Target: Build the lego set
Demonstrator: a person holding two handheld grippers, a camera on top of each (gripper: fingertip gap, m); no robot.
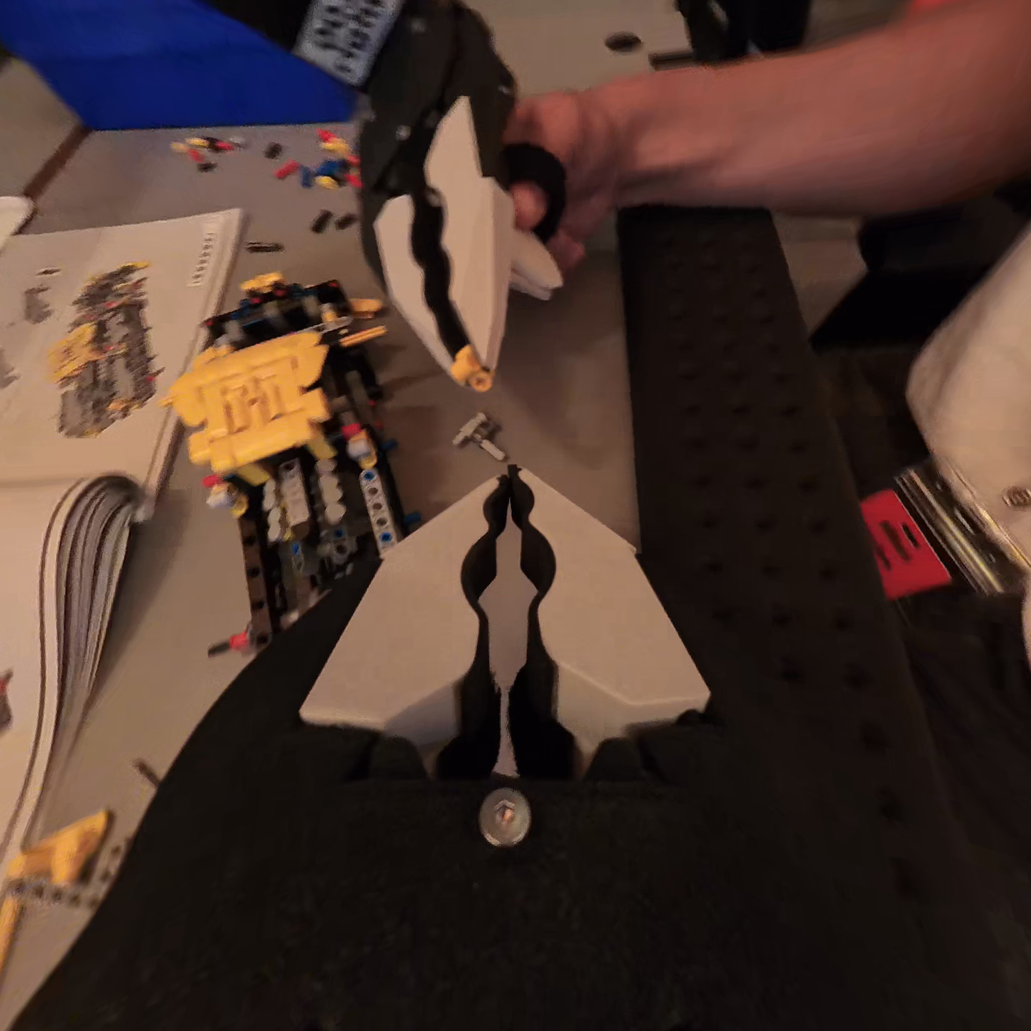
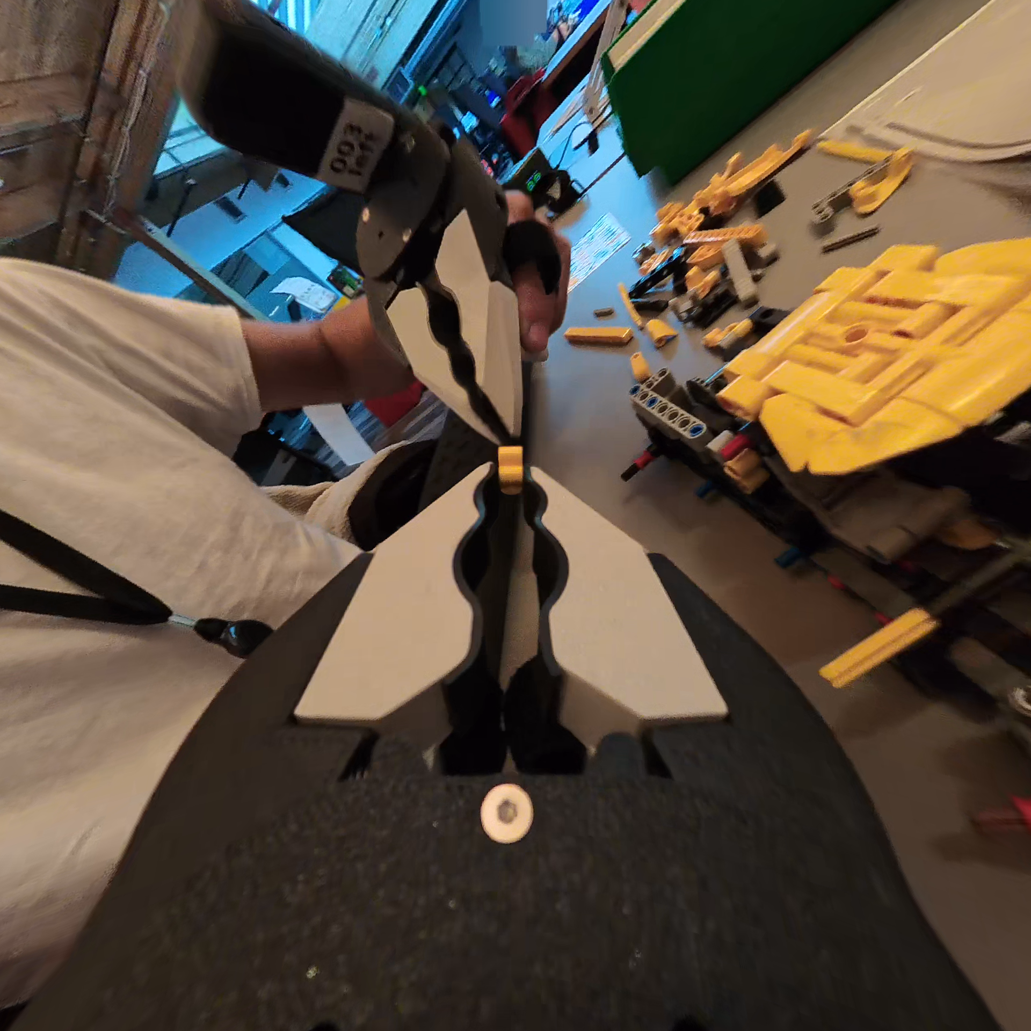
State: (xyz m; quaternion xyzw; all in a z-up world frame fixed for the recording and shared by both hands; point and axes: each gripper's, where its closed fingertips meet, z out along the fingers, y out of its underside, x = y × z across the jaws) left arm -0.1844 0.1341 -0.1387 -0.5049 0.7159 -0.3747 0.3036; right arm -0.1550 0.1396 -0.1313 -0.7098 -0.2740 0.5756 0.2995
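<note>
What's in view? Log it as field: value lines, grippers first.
left gripper: shut, nothing clearly held
right gripper: shut on yellow piece
model: yellow and black, part-built, on table
manual: open, beside model
grey piece: loose on table, just ahead of left gripper
loose pieces: scattered beyond model
</note>
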